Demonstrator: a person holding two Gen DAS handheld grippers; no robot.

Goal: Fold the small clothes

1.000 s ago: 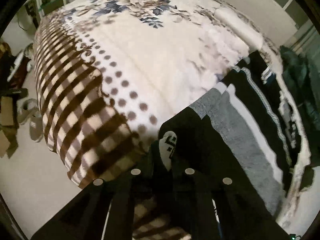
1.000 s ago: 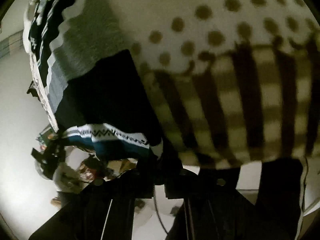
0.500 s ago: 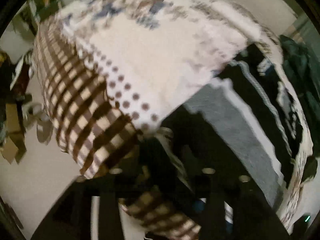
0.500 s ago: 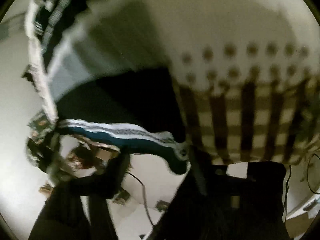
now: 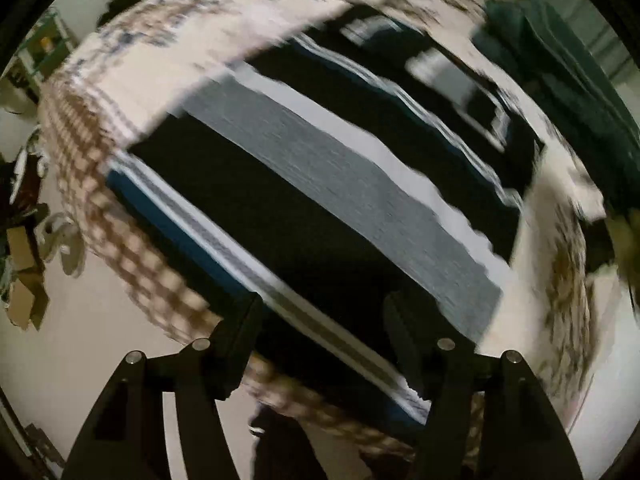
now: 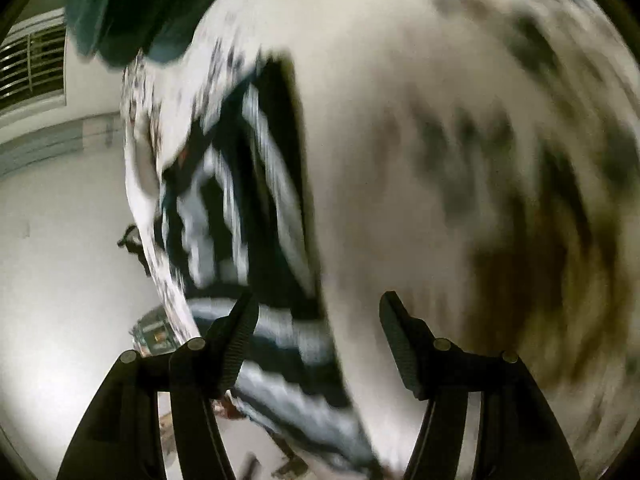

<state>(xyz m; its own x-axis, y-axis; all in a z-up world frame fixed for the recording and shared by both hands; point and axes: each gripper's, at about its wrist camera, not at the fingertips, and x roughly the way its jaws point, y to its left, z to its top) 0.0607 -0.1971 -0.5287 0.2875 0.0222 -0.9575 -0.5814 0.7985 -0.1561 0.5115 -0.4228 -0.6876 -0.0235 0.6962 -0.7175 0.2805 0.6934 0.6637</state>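
Note:
A striped sweater (image 5: 320, 184) in black, grey, white and blue lies flat across the patterned bed blanket (image 5: 168, 64). My left gripper (image 5: 324, 320) hovers above its near hem, jaws opening, with nothing pinched between the fingers. In the right wrist view, much blurred, the sweater (image 6: 248, 184) shows as a dark striped band along the bed's left edge. My right gripper (image 6: 320, 320) stands open over the blanket (image 6: 460, 140) beside it, holding nothing.
A dark green garment (image 5: 560, 48) lies at the bed's far right, also seen as a dark green heap (image 6: 132, 4). Pale floor (image 5: 80, 340) runs beside the bed, with shoes and boxes (image 5: 24, 264) at the left. A white wall (image 6: 60, 240) lies past the bed edge.
Both grippers let go of the sweater's hem and opened. Both swung away fast, so the left view now looks down over the whole flat sweater and the right view faces the blanket.

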